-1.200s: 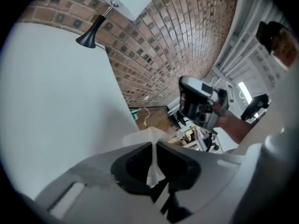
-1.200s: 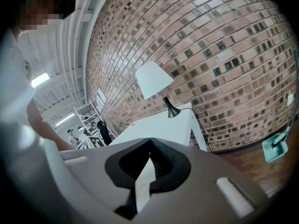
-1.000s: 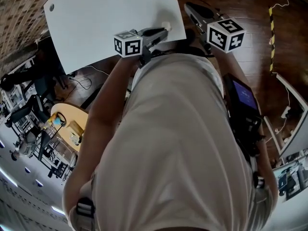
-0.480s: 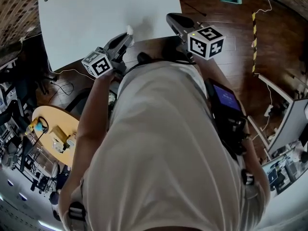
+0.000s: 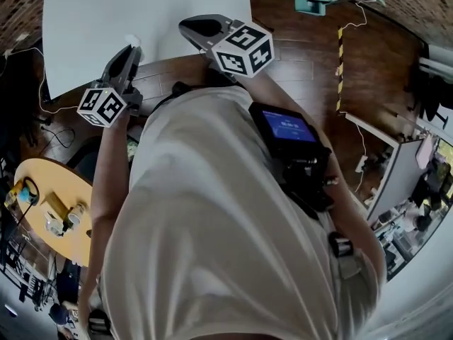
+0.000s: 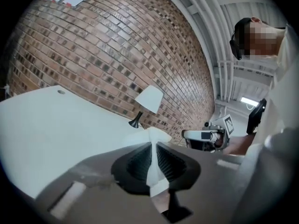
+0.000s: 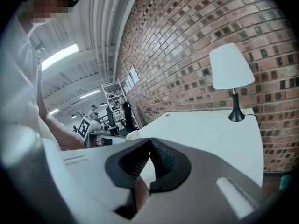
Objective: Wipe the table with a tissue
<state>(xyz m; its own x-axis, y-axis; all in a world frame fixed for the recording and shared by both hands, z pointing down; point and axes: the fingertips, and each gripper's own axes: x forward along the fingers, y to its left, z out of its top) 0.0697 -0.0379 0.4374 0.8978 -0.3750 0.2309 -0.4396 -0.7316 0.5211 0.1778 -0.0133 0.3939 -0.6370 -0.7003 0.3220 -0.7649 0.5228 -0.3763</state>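
Gripping tissue (image 6: pixel 154 137) w/ left tool (image 6: pixel 152 146) (jaws pinched), table (image 6: pixel 46 125) beside

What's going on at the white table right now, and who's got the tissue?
A person stands at the near edge of the table with a gripper in each hand. The left tongs are shut on a white tissue, which sticks out past their tips toward the tabletop. It looks lifted off the surface rather than pressed on it. The right tongs are shut and empty, held alongside. A lamp stands at the far side by the brick wall.
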